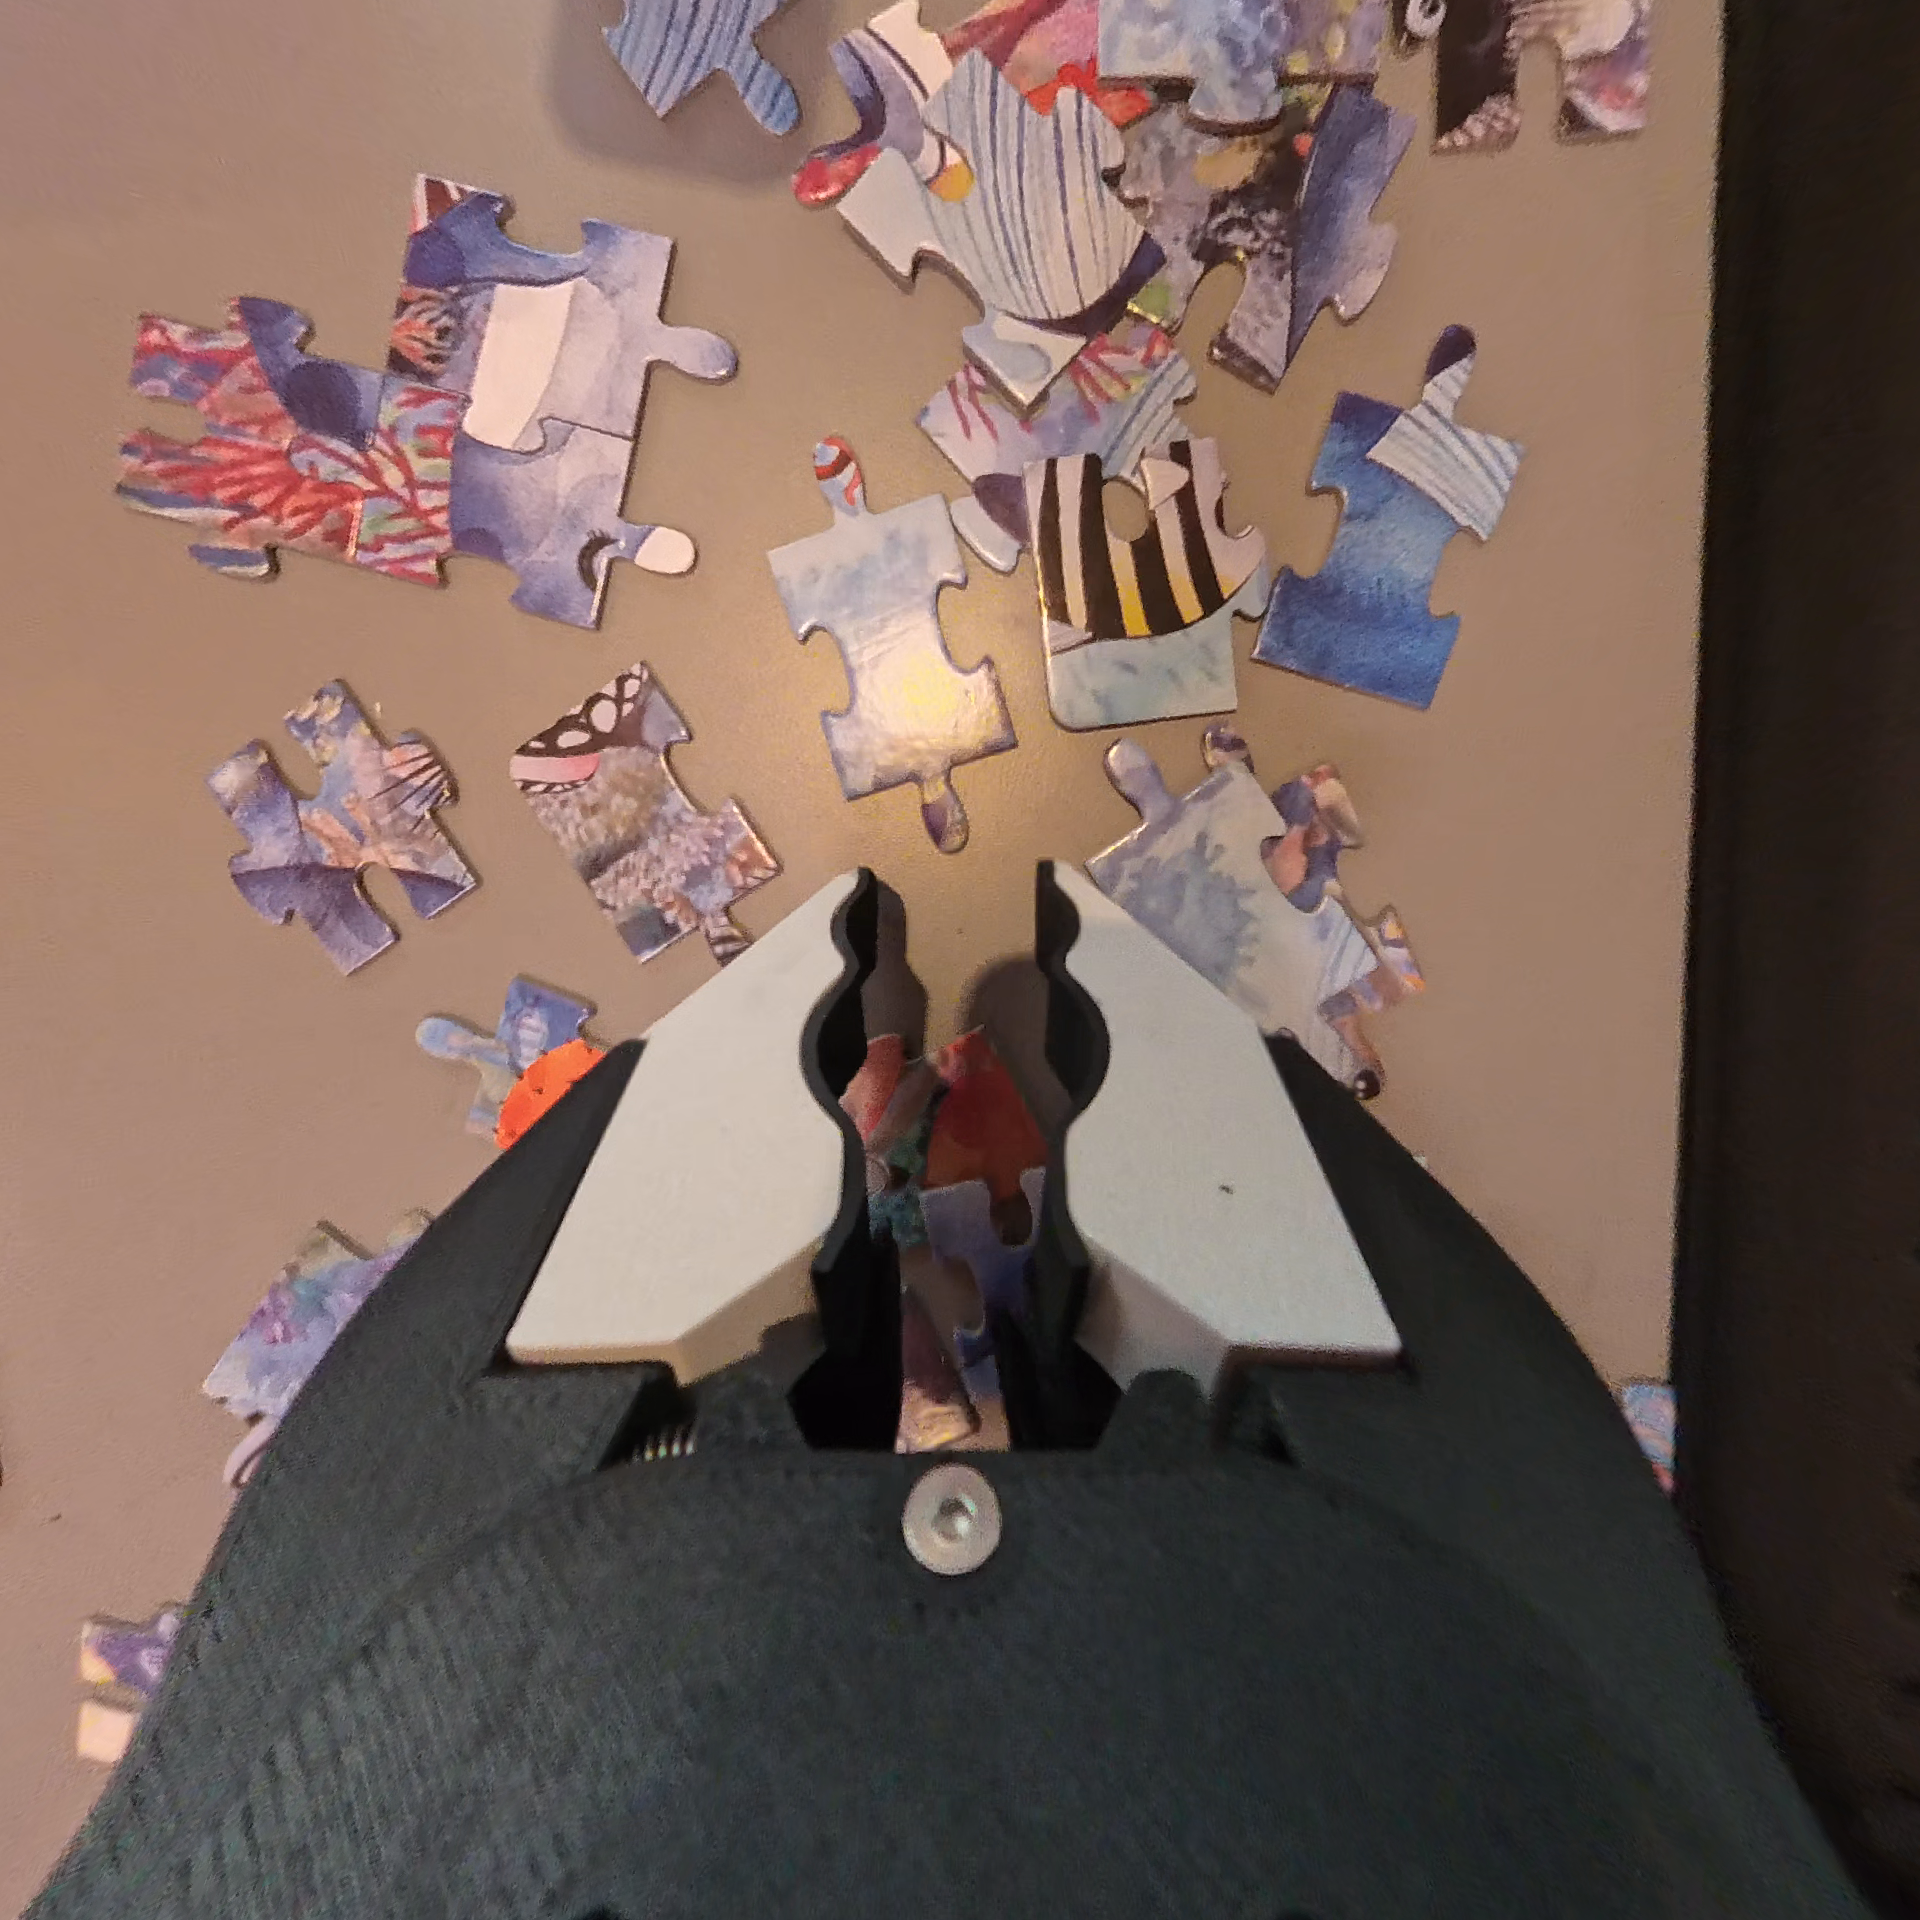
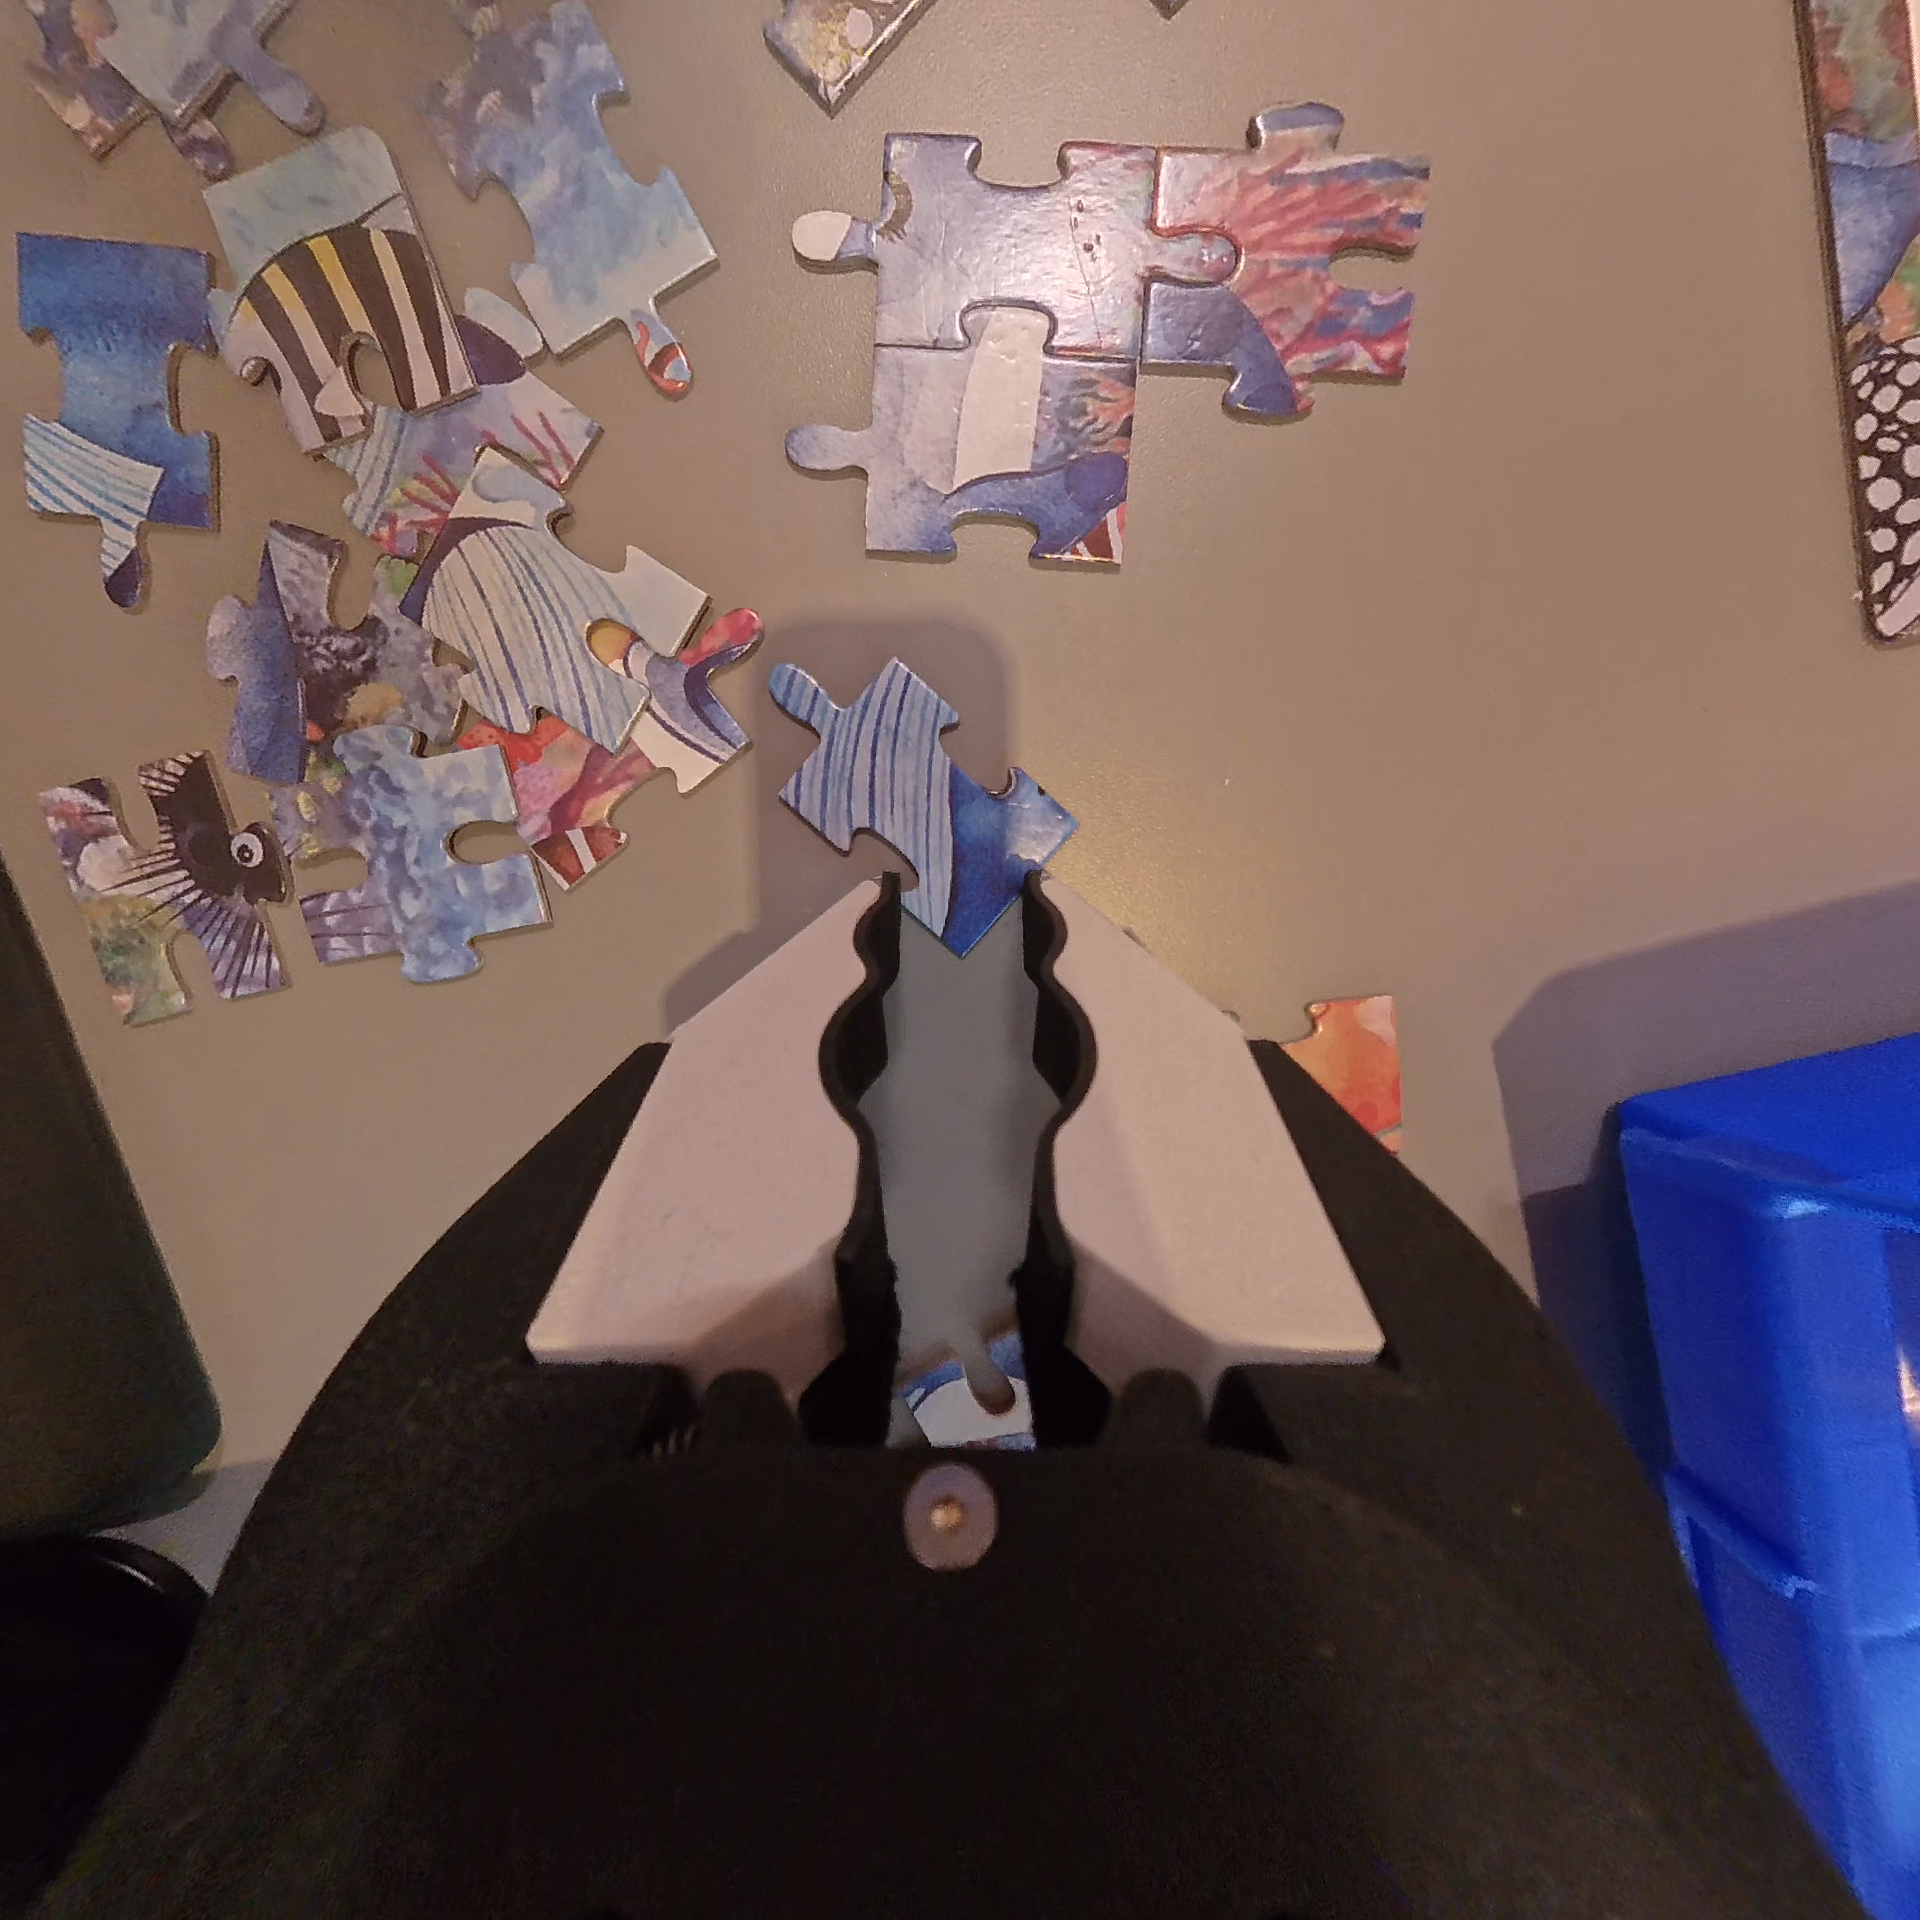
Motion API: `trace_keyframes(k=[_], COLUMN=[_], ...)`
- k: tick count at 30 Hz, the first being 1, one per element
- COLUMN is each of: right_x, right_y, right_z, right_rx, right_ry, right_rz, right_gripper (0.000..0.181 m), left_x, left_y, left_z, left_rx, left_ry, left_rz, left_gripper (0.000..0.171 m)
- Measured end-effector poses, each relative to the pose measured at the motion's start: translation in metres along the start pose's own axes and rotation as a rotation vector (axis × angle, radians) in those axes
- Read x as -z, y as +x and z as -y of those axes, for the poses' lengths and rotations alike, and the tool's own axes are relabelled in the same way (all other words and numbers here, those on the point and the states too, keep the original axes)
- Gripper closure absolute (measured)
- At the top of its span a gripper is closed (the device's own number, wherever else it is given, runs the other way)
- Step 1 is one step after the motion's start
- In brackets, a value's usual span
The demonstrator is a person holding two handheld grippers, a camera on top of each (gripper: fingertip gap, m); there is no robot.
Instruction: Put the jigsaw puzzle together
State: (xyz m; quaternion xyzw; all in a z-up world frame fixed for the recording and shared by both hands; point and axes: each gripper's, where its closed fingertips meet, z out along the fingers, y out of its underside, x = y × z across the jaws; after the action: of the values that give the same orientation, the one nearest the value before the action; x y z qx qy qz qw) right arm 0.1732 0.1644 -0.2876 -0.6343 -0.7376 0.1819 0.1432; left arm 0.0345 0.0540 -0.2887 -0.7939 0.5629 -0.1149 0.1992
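Observation:
Loose jigsaw pieces with sea pictures lie spread on a tan table [image 1: 208, 1039]. A joined cluster of several pieces [image 1: 416, 416] lies at the upper left; it also shows in the right wrist view [image 2: 1091, 343]. My right gripper [image 2: 961, 883] is shut on a corner of a blue striped piece [image 2: 904, 779] and holds it above the table, where it casts a shadow. That piece shows at the top of the left wrist view [image 1: 707, 52]. My left gripper [image 1: 956, 878] is open and empty, hovering over loose pieces, just short of a pale blue piece [image 1: 904, 644].
A heap of overlapping pieces [image 2: 436, 623] lies left of the right gripper. A blue bin [image 2: 1766, 1403] stands at the lower right. A flat sea picture with a dark border [image 2: 1870, 312] lies at the far right. A dark edge [image 1: 1818, 727] borders the table. Tip to tip, the grippers are about 20 cm apart.

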Motion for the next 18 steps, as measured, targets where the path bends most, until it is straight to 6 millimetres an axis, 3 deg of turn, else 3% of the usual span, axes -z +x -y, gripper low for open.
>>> trace_keyframes(k=[7, 12, 18], right_x=[0.001, 0.002, 0.003], right_y=[0.0, 0.0, -0.003], right_z=[-0.002, -0.004, -0.006], right_rx=[-0.002, -0.009, -0.015], right_ry=[-0.005, -0.01, -0.008], right_rz=[-0.001, 0.002, 0.015], right_gripper=[0.16, 0.16, 0.16], left_x=[-0.006, -0.006, 0.004], left_y=[0.0, 0.0, 0.016], left_z=[0.011, 0.012, -0.006], left_rx=[0.024, 0.025, 0.035], left_ry=[0.04, 0.048, -0.015], left_rz=[-0.001, 0.012, -0.039], left_gripper=[0.164, 0.166, 0.166])
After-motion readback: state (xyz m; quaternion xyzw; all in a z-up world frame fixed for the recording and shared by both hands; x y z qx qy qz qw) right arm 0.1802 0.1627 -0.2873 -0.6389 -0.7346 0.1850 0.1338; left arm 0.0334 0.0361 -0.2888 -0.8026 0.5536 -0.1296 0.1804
